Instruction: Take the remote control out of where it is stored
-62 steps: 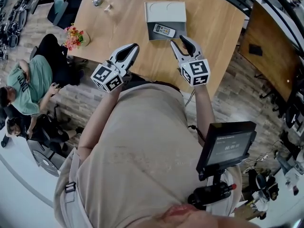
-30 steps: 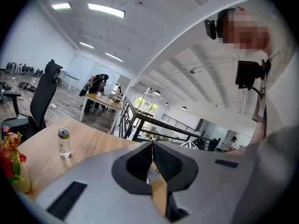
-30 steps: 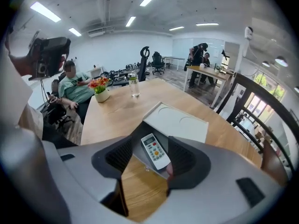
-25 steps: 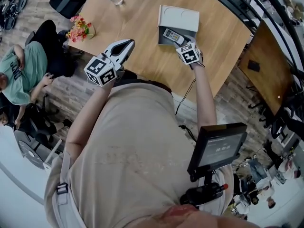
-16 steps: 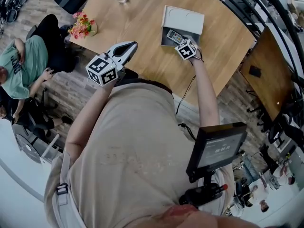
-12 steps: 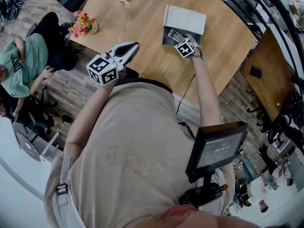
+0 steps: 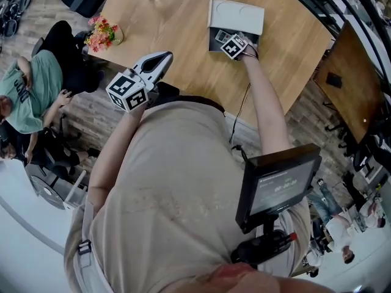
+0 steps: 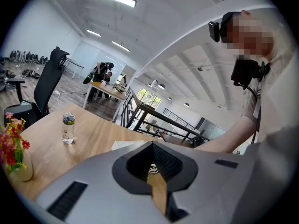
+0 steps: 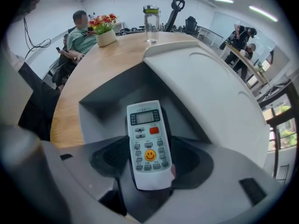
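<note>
The wooden table (image 7: 183, 54) fills the upper part of the head view. On it, upper centre-right of the frame, stands the grey storage box (image 9: 100, 107) with its pale lid (image 9: 215, 97) raised, leaving the dark compartment exposed. The left gripper (image 7: 165, 57) is held above the near table edge, left of centre in the head view and well apart from the box. In the left gripper view its jaws meet at the tips and nothing is held between them. The right gripper (image 9: 149, 159) points steeply down into the open compartment, and in the head view only its marker cube (image 7: 233, 46) shows, over the box. In the right gripper view its jaws stand partly apart and have just been opening. The remote control (image 9: 147, 134) lies flat on the compartment floor between them, button face up, display end toward the top of the frame. A dark gap shows between each ribbed pad (image 9: 111, 158) and the nearer side of the remote, so the pads do not press on it. A clear water bottle (image 9: 151, 23) stands at the far table edge, top centre of the right gripper view. A small pot of flowers (image 9: 103, 28) sits to its left.
</note>
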### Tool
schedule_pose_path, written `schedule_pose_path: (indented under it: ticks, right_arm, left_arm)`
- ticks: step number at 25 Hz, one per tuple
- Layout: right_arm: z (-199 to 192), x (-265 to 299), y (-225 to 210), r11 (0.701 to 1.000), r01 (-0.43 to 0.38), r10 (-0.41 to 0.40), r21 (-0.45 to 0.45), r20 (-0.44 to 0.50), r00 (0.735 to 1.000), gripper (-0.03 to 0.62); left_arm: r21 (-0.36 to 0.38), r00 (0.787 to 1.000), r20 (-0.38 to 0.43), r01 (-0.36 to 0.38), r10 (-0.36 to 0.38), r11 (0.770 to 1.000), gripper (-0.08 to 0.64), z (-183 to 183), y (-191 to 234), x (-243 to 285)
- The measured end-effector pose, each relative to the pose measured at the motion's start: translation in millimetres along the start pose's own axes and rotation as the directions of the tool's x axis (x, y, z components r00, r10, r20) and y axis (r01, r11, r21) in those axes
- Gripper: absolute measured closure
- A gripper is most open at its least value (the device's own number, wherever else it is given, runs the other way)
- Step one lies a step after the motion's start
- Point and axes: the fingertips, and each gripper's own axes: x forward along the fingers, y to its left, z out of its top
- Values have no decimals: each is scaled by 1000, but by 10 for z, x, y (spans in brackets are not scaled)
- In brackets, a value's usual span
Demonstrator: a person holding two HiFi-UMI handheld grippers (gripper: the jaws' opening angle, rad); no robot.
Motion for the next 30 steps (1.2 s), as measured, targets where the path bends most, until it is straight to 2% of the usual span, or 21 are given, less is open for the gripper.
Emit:
schedule_pose_path:
  ticks: [5,8,12,19,26,30]
  right_arm:
    - [-5,-27,26,1000,8,-8,5,37,999,331]
    - [-1,-25,24,999,30,-30,-21,14,999,333]
    - [51,-66,32,992,97,-97,-79,12,995,334]
    - [83,-304,66,981,177,-175,-75,40,984,334]
    - [96,-711,112,972,234,-236,28,84,968,334]
    - [166,-1015,152,952,236,-264,197,136,955,334]
  left_arm:
    - [2,1000,-3,2,-2,1000,555,0,58,-56]
    - [13,1000,10,9,-9,1000,555,65,78,-84]
    - [21,1000,20,18,-18,1000,555,132,122,-137]
    - [32,998,25,54,-55,998,555,209,195,-197]
    - [58,986,63,153,-156,987,555,394,144,-176]
    - [60,977,52,206,-209,977,555,434,149,-112]
